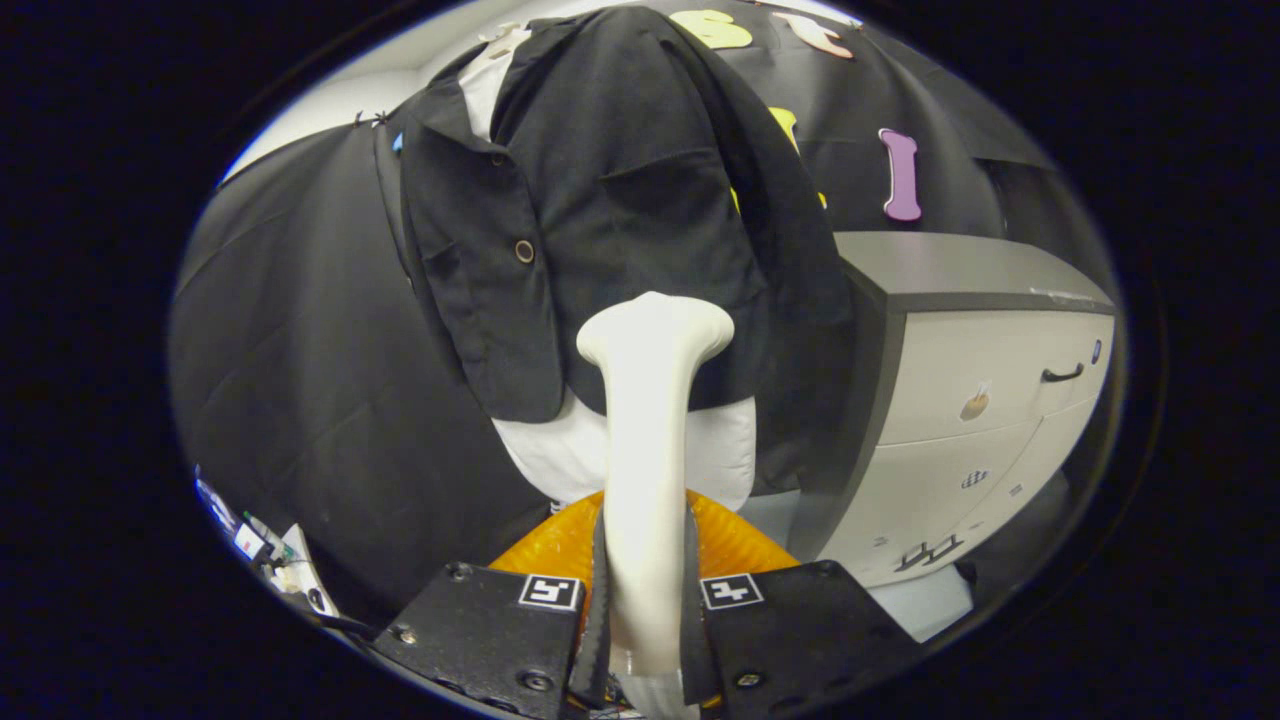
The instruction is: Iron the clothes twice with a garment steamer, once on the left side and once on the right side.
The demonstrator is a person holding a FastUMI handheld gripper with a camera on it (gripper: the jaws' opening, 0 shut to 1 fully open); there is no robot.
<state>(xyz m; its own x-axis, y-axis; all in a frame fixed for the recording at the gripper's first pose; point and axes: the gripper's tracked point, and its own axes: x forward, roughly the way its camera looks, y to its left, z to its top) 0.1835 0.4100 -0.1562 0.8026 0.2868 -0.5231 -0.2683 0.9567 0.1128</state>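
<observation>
Hand-held gripper (645,610) clamped on steamer (648,420), black jacket (610,230) ahead, grey cabinet (980,380) beside

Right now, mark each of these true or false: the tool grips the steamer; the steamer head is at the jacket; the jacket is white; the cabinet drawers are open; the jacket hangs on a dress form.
1. The tool grips the steamer: true, both fingers press on its handle.
2. The steamer head is at the jacket: true, at the lower front; contact cannot be told.
3. The jacket is white: false, it is black; the dress form under it is white.
4. The cabinet drawers are open: false, they are closed.
5. The jacket hangs on a dress form: true.
</observation>
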